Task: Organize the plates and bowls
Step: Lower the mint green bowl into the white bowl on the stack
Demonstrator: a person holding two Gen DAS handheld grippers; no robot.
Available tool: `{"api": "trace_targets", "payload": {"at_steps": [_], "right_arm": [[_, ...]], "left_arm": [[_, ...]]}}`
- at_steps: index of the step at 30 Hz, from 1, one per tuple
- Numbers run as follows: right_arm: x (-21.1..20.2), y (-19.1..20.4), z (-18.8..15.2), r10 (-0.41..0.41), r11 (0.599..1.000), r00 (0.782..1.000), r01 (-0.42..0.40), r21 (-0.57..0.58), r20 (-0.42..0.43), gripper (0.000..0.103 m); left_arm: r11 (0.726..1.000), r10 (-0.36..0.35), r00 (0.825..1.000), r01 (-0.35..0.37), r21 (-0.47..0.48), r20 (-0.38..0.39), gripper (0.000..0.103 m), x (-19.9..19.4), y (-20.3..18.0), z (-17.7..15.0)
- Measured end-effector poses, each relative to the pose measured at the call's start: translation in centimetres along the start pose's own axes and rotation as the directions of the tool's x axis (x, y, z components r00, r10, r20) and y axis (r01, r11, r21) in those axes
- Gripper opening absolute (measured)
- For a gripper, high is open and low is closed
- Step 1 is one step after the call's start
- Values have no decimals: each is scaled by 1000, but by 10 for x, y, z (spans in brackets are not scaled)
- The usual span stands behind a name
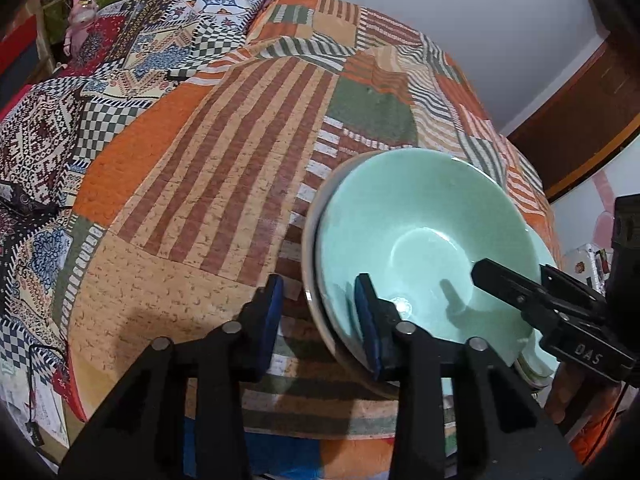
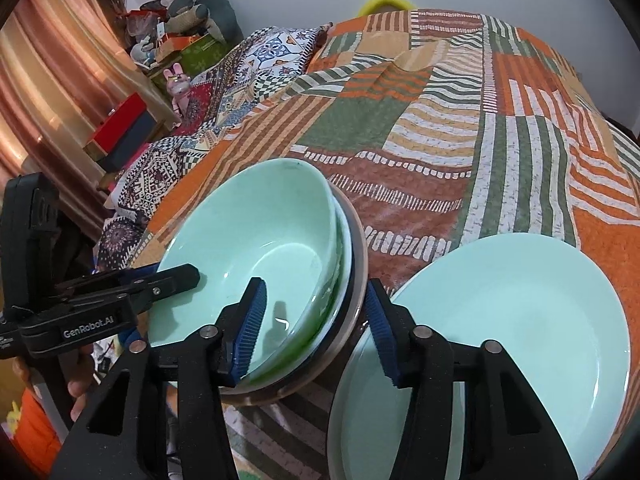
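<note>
The stack of bowls (image 2: 256, 240) is sitting on the patchwork bedspread (image 1: 224, 152), just beside the plates (image 2: 520, 320). The left gripper (image 1: 320, 320) and the right gripper (image 2: 316, 328) are each straddling opposite rims, one finger inside, one outside; I cannot tell whether the pads are pressing.
</note>
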State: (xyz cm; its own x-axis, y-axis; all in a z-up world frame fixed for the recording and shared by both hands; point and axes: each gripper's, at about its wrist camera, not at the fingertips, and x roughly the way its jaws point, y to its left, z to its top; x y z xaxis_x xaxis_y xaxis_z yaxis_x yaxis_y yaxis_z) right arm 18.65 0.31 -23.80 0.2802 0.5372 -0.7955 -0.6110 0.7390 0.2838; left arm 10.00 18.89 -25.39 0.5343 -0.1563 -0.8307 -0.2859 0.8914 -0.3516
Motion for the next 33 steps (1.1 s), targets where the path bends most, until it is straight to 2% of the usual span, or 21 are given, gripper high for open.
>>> {"api": "trace_targets", "payload": {"at_steps": [2,5,11,17,25,33], "right_arm": [[0,0,0,-5,1000,1000,5,6,3,45],[0,2,-1,-32,999,999,32,3,11,43],[-2,2,0,-45,999,999,45,3,13,40],[-5,-1,1,-40,999,999,40,17,21,36],[-13,4,2,-20,999,999,19,33,30,35],[-33,9,6,-7,1000,996,5,24,86,35]], "left_arm": [[1000,-24,1000,24,14,3,34,-2,-5,-1],[999,27,1000,-28,38,12,34,-2,-13,-3],[999,37,999,-37,12,5,34,-5,-14,-3],[995,94,995,-94,43,16,34,-10,-22,-6],[994,98,993,-101,42,71,34,-29,-25,-4],[994,92,986,-100,52,136,34,-56,-38,-1]]}}
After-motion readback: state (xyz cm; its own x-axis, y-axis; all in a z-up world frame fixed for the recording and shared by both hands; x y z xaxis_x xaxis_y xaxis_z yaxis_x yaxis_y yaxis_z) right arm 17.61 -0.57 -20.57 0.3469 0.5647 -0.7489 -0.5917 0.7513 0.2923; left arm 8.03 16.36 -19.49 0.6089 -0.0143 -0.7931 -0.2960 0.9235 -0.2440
